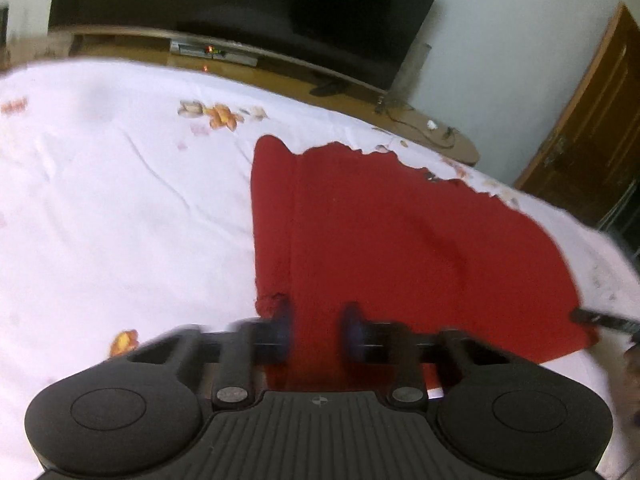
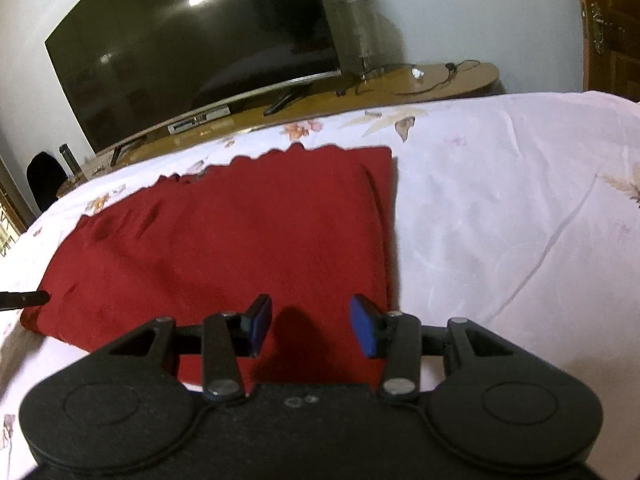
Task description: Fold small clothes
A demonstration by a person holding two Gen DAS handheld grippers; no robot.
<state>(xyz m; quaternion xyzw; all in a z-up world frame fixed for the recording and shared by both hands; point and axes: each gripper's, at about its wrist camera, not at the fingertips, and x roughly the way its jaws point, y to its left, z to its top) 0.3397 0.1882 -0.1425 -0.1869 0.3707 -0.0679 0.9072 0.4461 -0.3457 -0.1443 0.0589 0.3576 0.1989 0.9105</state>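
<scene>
A red folded garment [image 1: 400, 232] [image 2: 224, 240] lies flat on the white flowered bed sheet [image 1: 120, 200] [image 2: 500, 220]. My left gripper [image 1: 316, 328] hovers over the garment's near left edge, blurred, with its blue pads apart and only flat cloth showing in the gap. Over the near right corner, my right gripper [image 2: 312, 328] stands open with nothing pinched. Each view catches the other gripper's dark fingertip at the garment's side: the right one [image 1: 600, 318] and the left one [image 2: 24, 299].
Beyond the bed's far edge stands a low wooden stand [image 2: 400, 84] with a large dark television [image 1: 240, 8] [image 2: 192, 48] and cables. A wooden door [image 1: 592, 120] is at the right. White sheet extends on both sides of the garment.
</scene>
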